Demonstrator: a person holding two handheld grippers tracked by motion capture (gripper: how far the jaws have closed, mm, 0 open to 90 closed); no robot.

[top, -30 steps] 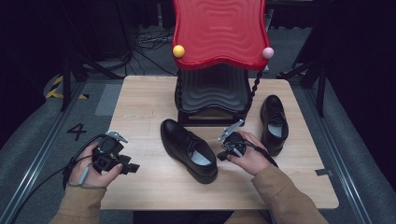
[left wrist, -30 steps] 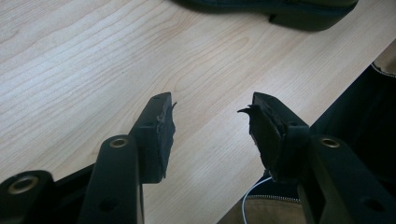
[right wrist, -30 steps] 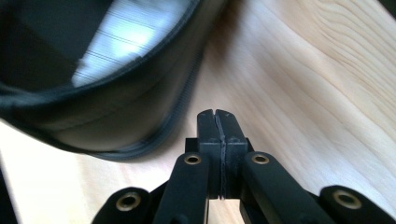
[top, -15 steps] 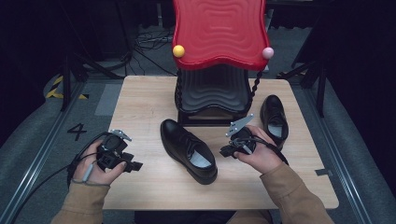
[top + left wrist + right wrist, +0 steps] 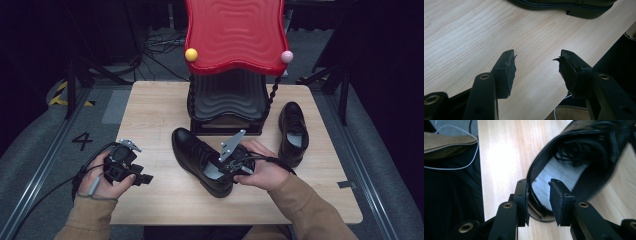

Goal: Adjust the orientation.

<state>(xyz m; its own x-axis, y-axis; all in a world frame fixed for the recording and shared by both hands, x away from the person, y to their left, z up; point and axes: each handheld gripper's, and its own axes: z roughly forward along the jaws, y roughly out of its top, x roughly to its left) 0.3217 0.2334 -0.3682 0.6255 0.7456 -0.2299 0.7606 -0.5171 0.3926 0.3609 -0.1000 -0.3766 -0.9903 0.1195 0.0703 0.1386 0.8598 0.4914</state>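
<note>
The right gripper (image 5: 538, 192) straddles the heel rim of the near shoe (image 5: 200, 160), one jaw outside and one inside, not yet closed. The shoe lies mid-table, its long axis diagonal. The left gripper (image 5: 536, 63) rests apart, jaws wide and empty. A second shoe (image 5: 293, 132) and a red stand (image 5: 235, 35) lie beyond.

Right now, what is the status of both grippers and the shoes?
Left gripper open, over bare table, holding nothing. Right gripper astride the near shoe's heel rim, not clamped yet. Far shoe stands apart at right. Nothing in the way.
</note>
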